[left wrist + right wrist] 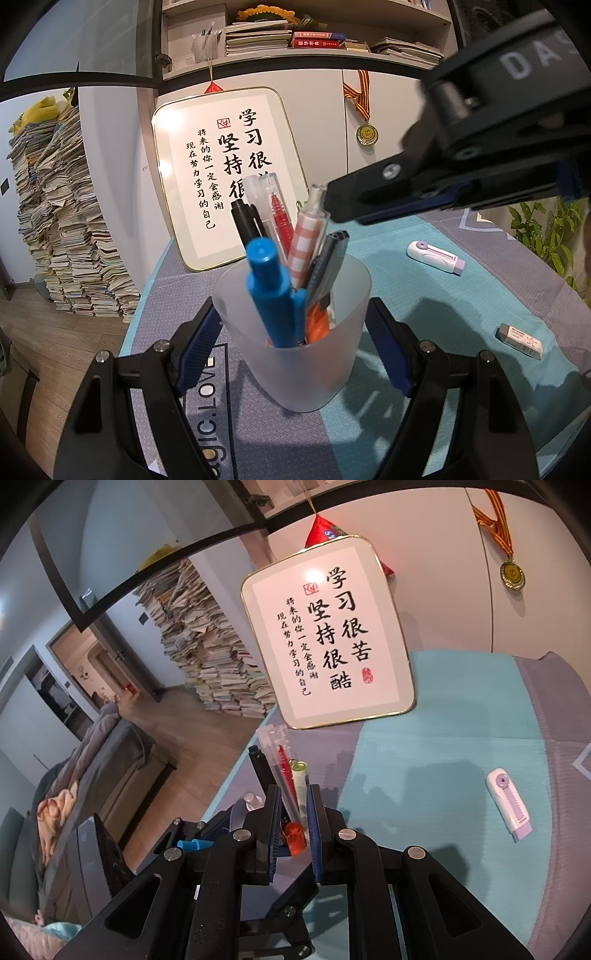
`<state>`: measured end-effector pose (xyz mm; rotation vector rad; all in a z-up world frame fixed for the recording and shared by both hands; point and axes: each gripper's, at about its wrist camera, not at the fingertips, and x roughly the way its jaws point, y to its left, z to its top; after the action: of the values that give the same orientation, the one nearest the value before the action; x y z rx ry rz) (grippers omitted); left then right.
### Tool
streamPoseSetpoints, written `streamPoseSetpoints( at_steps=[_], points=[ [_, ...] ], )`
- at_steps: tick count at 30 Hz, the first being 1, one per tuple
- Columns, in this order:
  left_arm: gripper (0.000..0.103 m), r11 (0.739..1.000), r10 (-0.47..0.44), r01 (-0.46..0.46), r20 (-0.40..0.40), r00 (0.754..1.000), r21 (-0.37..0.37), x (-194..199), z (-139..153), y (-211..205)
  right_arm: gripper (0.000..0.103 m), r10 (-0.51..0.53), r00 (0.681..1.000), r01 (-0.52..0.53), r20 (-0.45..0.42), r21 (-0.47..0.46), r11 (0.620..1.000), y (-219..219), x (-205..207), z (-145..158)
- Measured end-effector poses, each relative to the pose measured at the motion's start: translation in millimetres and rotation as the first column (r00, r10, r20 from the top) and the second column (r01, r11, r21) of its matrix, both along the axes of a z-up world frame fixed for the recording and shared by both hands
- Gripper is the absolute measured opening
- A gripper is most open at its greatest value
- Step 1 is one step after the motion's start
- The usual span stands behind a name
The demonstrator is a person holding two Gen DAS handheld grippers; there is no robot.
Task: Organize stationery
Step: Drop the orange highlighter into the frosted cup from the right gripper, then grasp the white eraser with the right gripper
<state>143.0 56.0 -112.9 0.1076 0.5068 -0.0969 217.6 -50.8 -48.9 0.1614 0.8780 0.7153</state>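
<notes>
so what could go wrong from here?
1. The right gripper is shut on the checked pen in a crowded cup; pushing down may jam it against the blue marker.
2. The left gripper clamps the cup; a sideways tug on the pen may tilt it.

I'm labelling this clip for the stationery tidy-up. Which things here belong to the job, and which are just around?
Belongs to the job:
frosted pen cup
blue marker
checked pen
purple-and-white retractable eraser
white block eraser

Just around:
framed calligraphy sign
medal
stack of books
</notes>
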Motion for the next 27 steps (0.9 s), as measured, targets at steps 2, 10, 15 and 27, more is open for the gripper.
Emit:
streamPoseSetpoints(
  at_steps=[2, 10, 15, 27],
  points=[
    [0.078, 1.0, 0.0, 0.0, 0.001, 1.0, 0.0, -0.2, 0.0, -0.2, 0.014, -0.001, 1.0, 0.001, 0.01, -0.002, 1.0, -5.8, -3.2, 3.2],
    [0.078, 1.0, -0.004, 0.004, 0.003, 1.0, -0.009, 0.4, -0.6, -0.9, 0.016, -0.03, 0.998, 0.039, 0.063, -0.145, 0.989, -53.5, -26.3, 3.9],
    [0.079, 1.0, -0.005, 0.004, -0.003, 1.0, -0.024, 0.8, -1.0, 1.5, 0.016, -0.127, 0.991, 0.13, 0.027, -0.186, 0.974, -105.0, -40.8, -14.8],
    [0.075, 0.999, -0.016, 0.017, 0.013, 1.0, -0.041, -2.2, 0.5, 3.0, 0.016, -0.078, 0.996, 0.065, -0.032, -0.301, 0.951, -123.9, -63.0, -55.4]
  ],
)
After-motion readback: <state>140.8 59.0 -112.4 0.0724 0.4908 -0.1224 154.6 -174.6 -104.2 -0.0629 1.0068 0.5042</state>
